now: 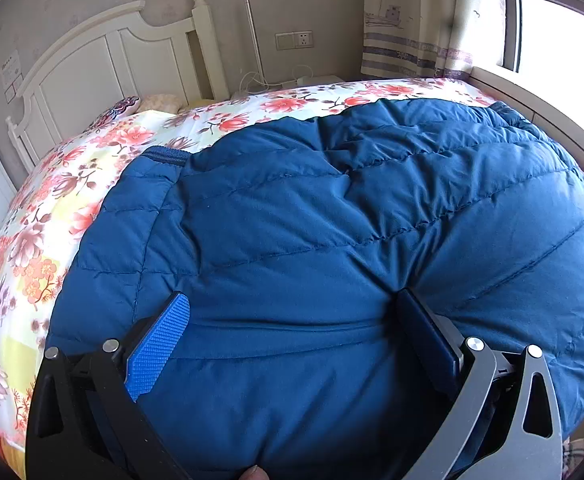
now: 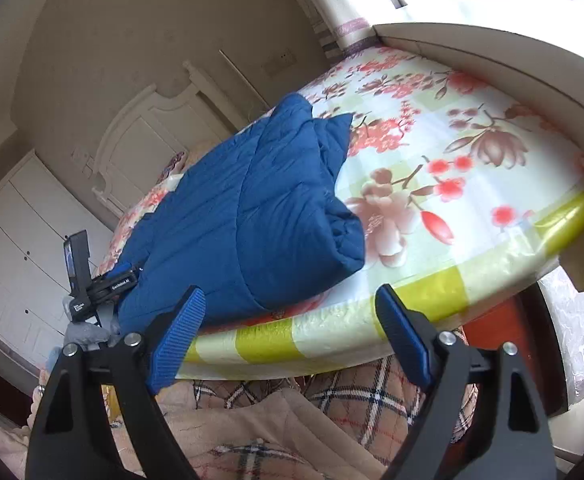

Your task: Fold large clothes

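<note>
We have the blue quilted jacket (image 1: pixel 332 240) lying on the bed (image 2: pixel 432 184), on its flowered cover, close to the near edge and toward the near left corner as the right wrist view shows it, with a wide bare stretch of cover between it and the window-side edge. It looks already doubled over, so we judge the folding to be well along. In that view its long axis runs from the near edge away toward the headboard (image 1: pixel 103 64), and its rolled, rounded end faces the bare cover to the right. Our left tongs (image 1: pixel 292 328) sit right on the jacket at its near edge, spread wide with padded cloth bulging up between the two pads; we see one pad dented into the fabric, but we do not read that as a pinch, so we take them as spread and not holding. Our right tongs (image 2: pixel 287 328) are also spread, with nothing between them, hanging off the bed just outside the near edge, over plaid fabric (image 2: pixel 332 400) that appears to be the person's clothing. From there the jacket lies ahead and to the left, its near right corner the closest part. So the left hand is much the nearer, in fact on the garment, and the right would have to travel in over the near edge to reach that rolled end. We see no container here, only the bed carrying the jacket.
</note>
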{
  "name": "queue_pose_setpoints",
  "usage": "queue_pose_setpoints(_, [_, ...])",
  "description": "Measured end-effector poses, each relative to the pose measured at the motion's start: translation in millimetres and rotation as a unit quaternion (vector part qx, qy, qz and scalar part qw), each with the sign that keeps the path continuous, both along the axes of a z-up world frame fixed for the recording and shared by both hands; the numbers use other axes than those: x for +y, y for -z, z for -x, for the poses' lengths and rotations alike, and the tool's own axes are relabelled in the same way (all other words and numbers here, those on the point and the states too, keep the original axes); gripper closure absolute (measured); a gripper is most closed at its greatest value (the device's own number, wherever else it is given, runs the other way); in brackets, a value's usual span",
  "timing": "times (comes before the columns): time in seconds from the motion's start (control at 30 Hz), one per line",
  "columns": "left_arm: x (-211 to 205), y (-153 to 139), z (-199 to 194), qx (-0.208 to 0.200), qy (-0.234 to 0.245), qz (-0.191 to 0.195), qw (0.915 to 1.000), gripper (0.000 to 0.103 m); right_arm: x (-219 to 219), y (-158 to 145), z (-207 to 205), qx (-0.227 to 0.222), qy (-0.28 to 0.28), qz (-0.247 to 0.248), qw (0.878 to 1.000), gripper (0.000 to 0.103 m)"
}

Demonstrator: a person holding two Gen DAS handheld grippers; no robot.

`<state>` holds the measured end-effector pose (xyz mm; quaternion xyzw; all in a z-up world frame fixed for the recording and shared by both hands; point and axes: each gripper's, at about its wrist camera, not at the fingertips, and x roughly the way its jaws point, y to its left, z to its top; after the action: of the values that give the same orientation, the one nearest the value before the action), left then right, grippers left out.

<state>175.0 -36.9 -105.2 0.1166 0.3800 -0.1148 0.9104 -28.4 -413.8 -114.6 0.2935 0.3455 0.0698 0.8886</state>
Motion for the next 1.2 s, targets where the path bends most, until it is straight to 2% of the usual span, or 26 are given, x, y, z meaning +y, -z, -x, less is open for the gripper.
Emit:
queue_pose_setpoints(0.07, [1, 0, -1, 0.002, 0.002, -0.001, 1.0000, 0.004, 24, 11, -16, 0.024, -0.025, 0.009, 0.999, 0.016])
queue_pose_setpoints(0.13, [2, 0, -1, 0.002, 0.003, -0.001, 1.0000, 0.004, 43, 9, -33, 0.017, -0.030, 0.045, 0.998, 0.016])
queue_pose_setpoints(0.23, [-1, 1, 0, -0.002, 0.004, -0.007, 1.0000, 0.004, 51, 10, -74, 0.011, -0.009, 0.014, 1.000, 0.007])
queue_pose_setpoints(0.3, [-2, 2, 0, -0.003, 0.005, -0.009, 0.9999, 0.004, 51, 9, -99, 0.012, 0.021, -0.009, 1.000, 0.007])
queue_pose_setpoints(0.33, [-2, 2, 0, -0.003, 0.005, -0.010, 0.9999, 0.004, 52, 10, -112, 0.010, 0.036, -0.019, 0.999, 0.010])
queue_pose_setpoints(0.37, [-2, 2, 0, -0.002, 0.004, -0.010, 0.9999, 0.004, 52, 10, -120, 0.007, 0.050, -0.026, 0.998, 0.026])
queue_pose_setpoints(0.4, [-3, 1, -1, 0.000, 0.000, -0.013, 0.9999, 0.004, 51, 9, -122, -0.002, 0.064, -0.028, 0.998, 0.036])
queue_pose_setpoints(0.43, [-4, -1, -2, 0.006, -0.004, -0.018, 0.9998, 0.004, 48, 6, -118, -0.019, 0.069, -0.030, 0.997, 0.056])
queue_pose_setpoints(0.47, [-5, -5, -3, 0.013, -0.006, -0.021, 0.9997, 0.004, 45, 1, -115, -0.042, 0.066, -0.028, 0.996, 0.064])
queue_pose_setpoints(0.53, [-8, -19, -4, 0.015, -0.003, -0.020, 0.9997, 0.004, 48, -9, -105, -0.067, 0.058, 0.003, 0.996, 0.067])
queue_pose_setpoints(0.57, [-11, -32, -6, -0.002, 0.000, -0.017, 0.9999, 0.004, 51, -13, -102, -0.075, 0.056, 0.017, 0.995, 0.068])
queue_pose_setpoints(0.6, [-16, -43, -13, -0.017, -0.006, -0.021, 0.9996, 0.004, 55, -17, -98, -0.084, 0.056, 0.034, 0.994, 0.068])
queue_pose_setpoints(0.67, [-28, -55, -37, -0.021, -0.020, -0.032, 0.9991, 0.004, 63, -26, -92, -0.099, 0.058, 0.060, 0.992, 0.068])
queue_pose_setpoints(0.73, [-44, -53, -71, -0.006, -0.036, -0.059, 0.9976, 0.004, 70, -34, -90, -0.112, 0.060, 0.074, 0.989, 0.068])
queue_pose_setpoints(0.77, [-52, -44, -94, 0.005, -0.055, -0.083, 0.9950, 0.004, 74, -41, -87, -0.119, 0.060, 0.082, 0.988, 0.068])
queue_pose_setpoints(0.8, [-57, -32, -114, 0.023, -0.070, -0.090, 0.9933, 0.004, 79, -46, -85, -0.124, 0.059, 0.090, 0.986, 0.068])
queue_pose_setpoints(0.87, [-61, -12, -137, 0.062, -0.073, -0.084, 0.9919, 0.004, 90, -59, -83, -0.137, 0.056, 0.113, 0.983, 0.068])
queue_pose_setpoints(0.9, [-62, -10, -138, 0.062, -0.069, -0.080, 0.9925, 0.005, 99, -68, -82, -0.144, 0.050, 0.132, 0.979, 0.068])
queue_pose_setpoints(0.97, [-50, -25, -121, 0.030, -0.063, -0.045, 0.9966, 0.007, 112, -81, -78, -0.158, 0.045, 0.160, 0.973, 0.068])
queue_pose_setpoints(1.03, [-29, -46, -85, -0.018, -0.068, -0.009, 0.9975, 0.007, 133, -96, -83, -0.179, 0.034, 0.200, 0.963, 0.068])
queue_pose_setpoints(1.07, [-14, -56, -54, -0.044, -0.060, 0.017, 0.9971, 0.005, 149, -104, -84, -0.192, 0.023, 0.224, 0.955, 0.068])
queue_pose_setpoints(1.1, [-4, -57, -34, -0.051, -0.050, 0.026, 0.9972, 0.004, 165, -111, -86, -0.204, 0.013, 0.242, 0.948, 0.068])
queue_pose_setpoints(1.17, [7, -40, 5, -0.023, -0.003, 0.006, 0.9997, 0.004, 200, -123, -94, -0.229, -0.014, 0.277, 0.933, 0.068])
queue_pose_setpoints(1.2, [12, -24, 23, 0.005, 0.029, -0.013, 0.9995, 0.004, 216, -128, -97, -0.238, -0.027, 0.292, 0.926, 0.068])
